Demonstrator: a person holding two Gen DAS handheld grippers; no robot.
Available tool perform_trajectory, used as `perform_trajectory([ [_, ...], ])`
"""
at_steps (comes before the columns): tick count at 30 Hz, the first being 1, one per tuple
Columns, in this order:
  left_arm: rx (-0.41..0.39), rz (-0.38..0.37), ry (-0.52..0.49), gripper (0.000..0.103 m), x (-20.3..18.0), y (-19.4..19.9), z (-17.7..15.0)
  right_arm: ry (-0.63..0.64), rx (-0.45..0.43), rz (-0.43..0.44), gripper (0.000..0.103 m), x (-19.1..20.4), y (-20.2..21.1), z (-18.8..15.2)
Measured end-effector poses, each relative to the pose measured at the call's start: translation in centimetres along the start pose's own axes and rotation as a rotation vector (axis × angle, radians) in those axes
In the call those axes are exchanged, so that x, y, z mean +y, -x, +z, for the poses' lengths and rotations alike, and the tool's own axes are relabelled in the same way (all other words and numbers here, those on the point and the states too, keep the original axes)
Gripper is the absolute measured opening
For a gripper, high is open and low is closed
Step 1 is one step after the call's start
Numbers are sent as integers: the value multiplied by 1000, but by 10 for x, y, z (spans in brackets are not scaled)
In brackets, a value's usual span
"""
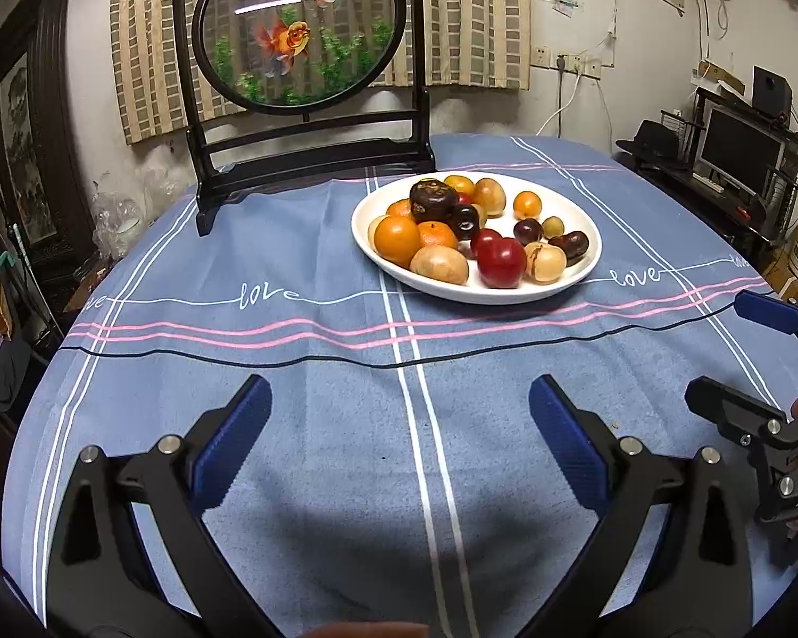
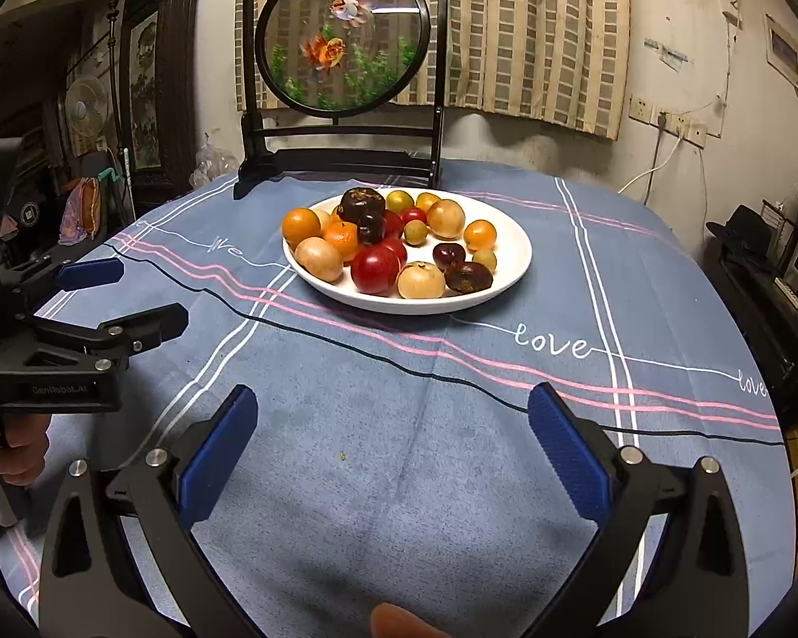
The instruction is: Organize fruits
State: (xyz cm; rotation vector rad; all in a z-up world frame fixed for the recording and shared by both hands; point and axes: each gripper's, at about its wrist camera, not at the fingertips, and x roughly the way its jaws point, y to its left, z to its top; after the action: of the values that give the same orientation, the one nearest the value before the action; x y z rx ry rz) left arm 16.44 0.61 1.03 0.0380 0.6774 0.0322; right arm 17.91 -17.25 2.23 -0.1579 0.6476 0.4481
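Dim indoor lighting, warm colour cast, soft dark shadow on the tablecloth [image 1: 346, 505] between the gripper fingers, bright streak of glare on the round goldfish screen [image 1: 263, 8], strong fisheye curvature, black vignette at corners, centre in sharp focus.

Both wrist cameras look forward and slightly down across the counter [image 1: 303, 425] from its near edge, each between its own spread claw fingers. The left view has the white plate [image 1: 593, 244] to the right of centre; the right view sits a little further right and shows it near centre. Both share the plate, the blue cloth and the goldfish screen [image 2: 343, 37] behind, and each catches the other claw at its edge.
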Motion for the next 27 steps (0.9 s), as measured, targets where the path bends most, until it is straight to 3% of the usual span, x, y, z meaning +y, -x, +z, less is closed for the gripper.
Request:
perform_trajectory([
  [27, 4, 20, 2, 99, 3, -2, -1, -20, 15, 0, 102, -3, -2, -2],
])
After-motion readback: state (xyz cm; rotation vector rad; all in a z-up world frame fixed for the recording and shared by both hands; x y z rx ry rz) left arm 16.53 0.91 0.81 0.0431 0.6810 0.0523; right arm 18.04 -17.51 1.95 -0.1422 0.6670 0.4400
